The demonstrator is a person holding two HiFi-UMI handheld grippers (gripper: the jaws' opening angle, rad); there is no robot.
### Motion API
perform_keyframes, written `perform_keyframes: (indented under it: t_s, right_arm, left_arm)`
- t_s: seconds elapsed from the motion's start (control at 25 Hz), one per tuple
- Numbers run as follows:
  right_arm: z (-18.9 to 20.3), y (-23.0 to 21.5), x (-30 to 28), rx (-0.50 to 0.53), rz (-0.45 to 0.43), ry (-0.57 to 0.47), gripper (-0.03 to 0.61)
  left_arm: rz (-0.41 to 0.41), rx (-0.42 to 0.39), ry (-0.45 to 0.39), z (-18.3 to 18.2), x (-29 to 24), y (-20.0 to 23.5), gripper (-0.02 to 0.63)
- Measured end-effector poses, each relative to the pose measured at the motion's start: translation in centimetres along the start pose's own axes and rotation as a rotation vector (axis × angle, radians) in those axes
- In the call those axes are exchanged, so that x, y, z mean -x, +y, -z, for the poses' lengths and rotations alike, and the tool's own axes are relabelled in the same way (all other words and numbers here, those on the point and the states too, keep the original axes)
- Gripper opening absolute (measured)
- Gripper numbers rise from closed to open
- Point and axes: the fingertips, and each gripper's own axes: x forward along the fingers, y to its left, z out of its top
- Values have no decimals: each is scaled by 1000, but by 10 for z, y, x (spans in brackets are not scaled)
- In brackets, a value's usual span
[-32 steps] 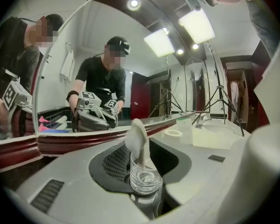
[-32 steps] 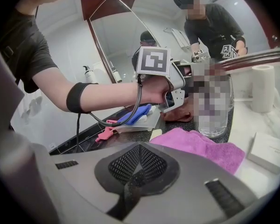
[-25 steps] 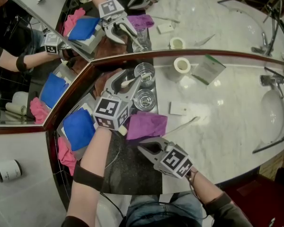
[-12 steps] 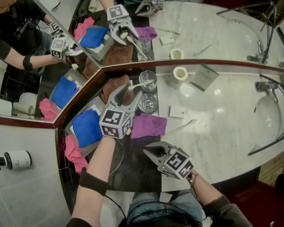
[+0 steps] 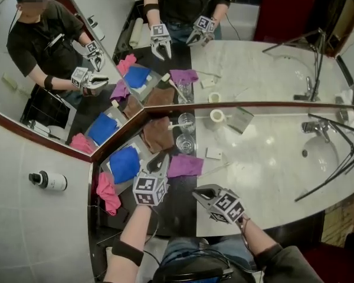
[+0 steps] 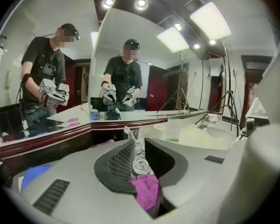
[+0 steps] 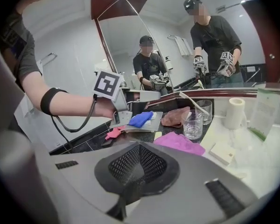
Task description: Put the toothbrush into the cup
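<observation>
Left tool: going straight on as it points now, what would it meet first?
Likely the purple cloth, lying low and nearest in the gap of the left tool, whose jaws have just been closing on nothing. The empty glass stands just beyond; depth is unclear, so it might come first.

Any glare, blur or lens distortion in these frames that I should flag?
Head view: sharp, evenly lit; the mirrors double the scene, mild sheen on the marble counter. Left gripper view: strong fisheye bending, dark corners, ceiling light panel blown out. Right gripper view: same fisheye and dark corners; near glass in focus.
</observation>
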Motion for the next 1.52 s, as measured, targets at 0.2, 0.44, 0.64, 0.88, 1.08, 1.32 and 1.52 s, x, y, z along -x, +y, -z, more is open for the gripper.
perform_keyframes:
  t_s: [0.2,0.44,0.64,0.88,1.08,1.32,1.52]
  right_arm:
    - [-2,-17,32,19,56,-11,18]
    - [-1,-30,60,17,110,-19,18]
    - [4,-44,91,-12,191,-32,18]
    - [12,-57,117,-75,272,-74,18]
    - [15,-61,124,-92,298,-89,18]
    - [23,-62,130,-119,314,-99,18]
    - [32,-65,140,-133,340,-109,18]
  left_arm:
    - [-65,33,8,-5,40,-15,2]
    - [-104,50,-24,-13,79,-27,2]
    - [-115,88,-40,-6,102,-44,2]
    - [-86,130,-42,13,119,-67,0]
    - [-71,167,-19,28,123,-71,0]
    - [-22,82,37,38,112,-89,2]
    - [118,-74,159,50,71,-130,71]
